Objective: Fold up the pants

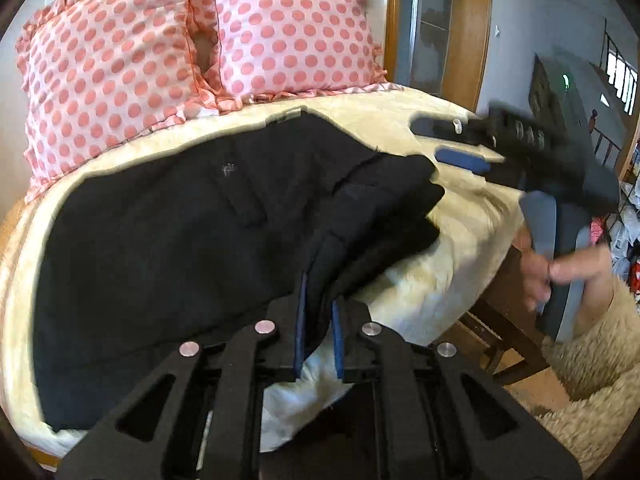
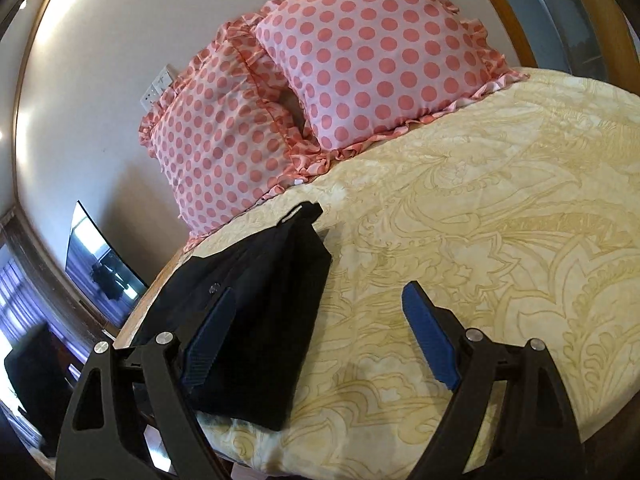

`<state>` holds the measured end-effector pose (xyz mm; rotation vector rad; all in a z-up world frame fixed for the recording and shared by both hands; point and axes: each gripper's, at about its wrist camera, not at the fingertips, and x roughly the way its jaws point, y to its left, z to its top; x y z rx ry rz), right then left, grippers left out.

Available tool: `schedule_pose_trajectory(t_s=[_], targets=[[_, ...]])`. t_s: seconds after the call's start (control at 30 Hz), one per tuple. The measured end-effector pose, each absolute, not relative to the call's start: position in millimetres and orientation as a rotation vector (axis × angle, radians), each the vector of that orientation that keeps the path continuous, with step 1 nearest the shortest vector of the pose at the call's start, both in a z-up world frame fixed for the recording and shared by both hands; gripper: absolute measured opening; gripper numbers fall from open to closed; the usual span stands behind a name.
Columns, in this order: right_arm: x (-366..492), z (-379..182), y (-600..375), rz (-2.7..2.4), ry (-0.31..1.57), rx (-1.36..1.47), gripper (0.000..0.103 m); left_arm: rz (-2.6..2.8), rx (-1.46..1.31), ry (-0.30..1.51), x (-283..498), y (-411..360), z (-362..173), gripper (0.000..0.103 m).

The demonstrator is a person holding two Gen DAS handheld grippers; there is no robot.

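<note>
Black pants lie folded on a cream patterned bedspread. My left gripper is shut on a bunched fold of the pants, near their right edge and lifted a little. My right gripper shows in the left wrist view, open and empty, hovering above the bed to the right of the pants. In the right wrist view the pants lie at the lower left, under the left finger of my open right gripper.
Two pink polka-dot pillows lean against the wall at the head of the bed. The bedspread stretches to the right. A wooden chair stands beside the bed. A TV hangs on the left wall.
</note>
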<state>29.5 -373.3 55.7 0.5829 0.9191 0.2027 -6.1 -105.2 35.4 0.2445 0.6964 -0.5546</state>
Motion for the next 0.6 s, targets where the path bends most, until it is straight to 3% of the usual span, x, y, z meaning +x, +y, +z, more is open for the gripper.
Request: schedule_pose_trajectory(t_s=[0.1,0.2,0.23,0.3,0.33,0.37,0.5,0.6], targets=[[34,63,-363,0.228,0.906,0.555,0.087,-0.543,0.339,0.64,-17,-110,31,0.011],[42,74,-344,0.304,0.881,0.522,0.087,-0.634,0.263,0.667,-17,-96,44,0.02],[44,77,-337,0.335,0.874,0.512,0.087,-0.674,0.205,0.673,-15,-86,52,0.027],[51,82,-320,0.419,0.866,0.503,0.087,-0.745,0.057,0.654,-7,-61,70,0.057],[54,82,-313,0.442,0.867,0.494,0.087,-0.722,0.002,0.624,-7,-49,78,0.08],[58,83,-304,0.441,0.871,0.463,0.087,-0.648,-0.038,0.57,-4,-32,87,0.088],[67,77,-289,0.444,0.902,0.417,0.087,-0.372,0.002,0.551,18,-11,88,0.093],[62,61,-276,0.465,1.011,0.37,0.087,-0.27,0.022,0.671,38,-8,66,0.095]])
